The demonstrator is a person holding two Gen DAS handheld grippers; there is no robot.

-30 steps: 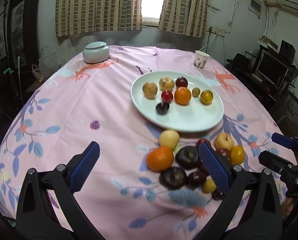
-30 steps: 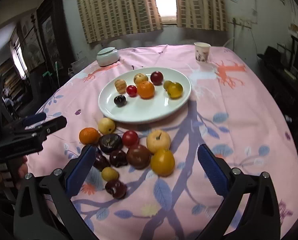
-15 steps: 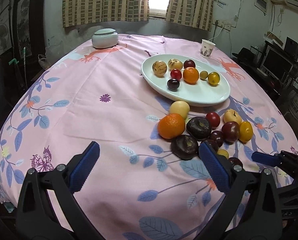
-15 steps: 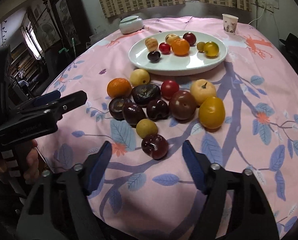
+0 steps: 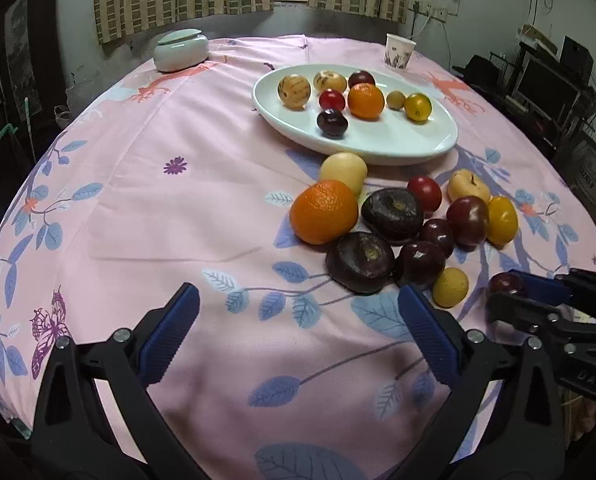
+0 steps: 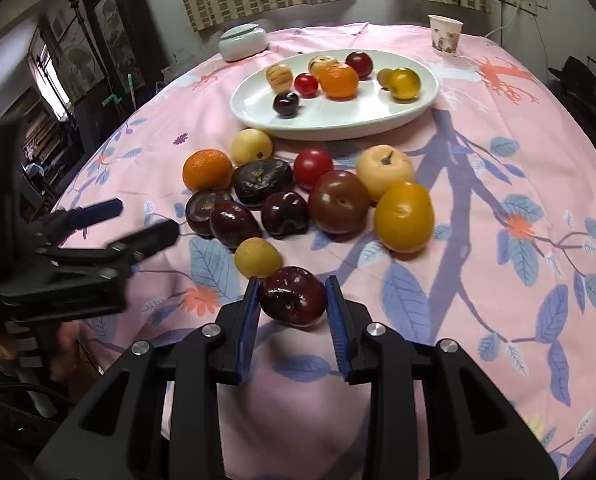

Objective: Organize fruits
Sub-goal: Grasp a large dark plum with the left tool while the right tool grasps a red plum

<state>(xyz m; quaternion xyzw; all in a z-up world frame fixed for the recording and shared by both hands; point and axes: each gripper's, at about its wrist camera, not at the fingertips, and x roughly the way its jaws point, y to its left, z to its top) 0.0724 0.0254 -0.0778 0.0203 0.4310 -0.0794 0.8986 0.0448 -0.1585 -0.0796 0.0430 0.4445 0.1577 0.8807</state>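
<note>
A white oval plate (image 5: 389, 136) (image 6: 337, 118) on the pink tablecloth carries several fruits, among them an orange (image 6: 337, 80). In front of it lies a loose cluster: an orange (image 5: 323, 212), dark plums, red and yellow fruits. Nearest to me, a dark red plum (image 6: 292, 296) sits on the cloth between the pads of my right gripper (image 6: 292, 292). The jaws are closing and both pads touch its sides. In the left wrist view this right gripper (image 5: 509, 292) shows at the right edge. My left gripper (image 5: 298, 296) (image 6: 142, 220) hangs open over bare cloth, left of the cluster.
A pale lidded jar (image 5: 182, 50) stands at the far left of the table and a paper cup (image 5: 399, 50) at the far right. Curtains and a window lie behind. Dark furniture and monitors stand beyond the table's right edge.
Both grippers sank toward the table. The right one came forward around the nearest dark red plum and its jaws went from wide open to closed on it. The left stayed open.
</note>
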